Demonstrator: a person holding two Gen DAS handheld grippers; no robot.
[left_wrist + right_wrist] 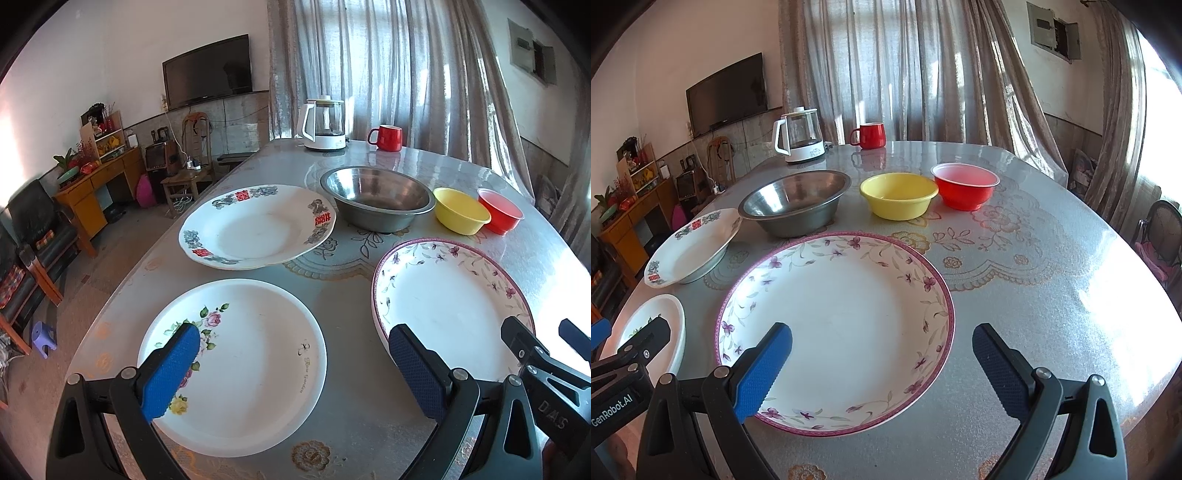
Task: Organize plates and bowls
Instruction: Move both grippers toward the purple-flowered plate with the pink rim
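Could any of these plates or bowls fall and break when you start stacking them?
Maybe. The red-marked plate and the rose plate both lie near the table's left edge, so a push could slide them off. The table looks glossy, so plates may skid. Both the left tool and the right tool are open and hold nothing, and a thin rim might slip from the pads.

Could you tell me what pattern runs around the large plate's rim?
Purple flowers on green vines inside a pink edge band, clearest in the right wrist view.
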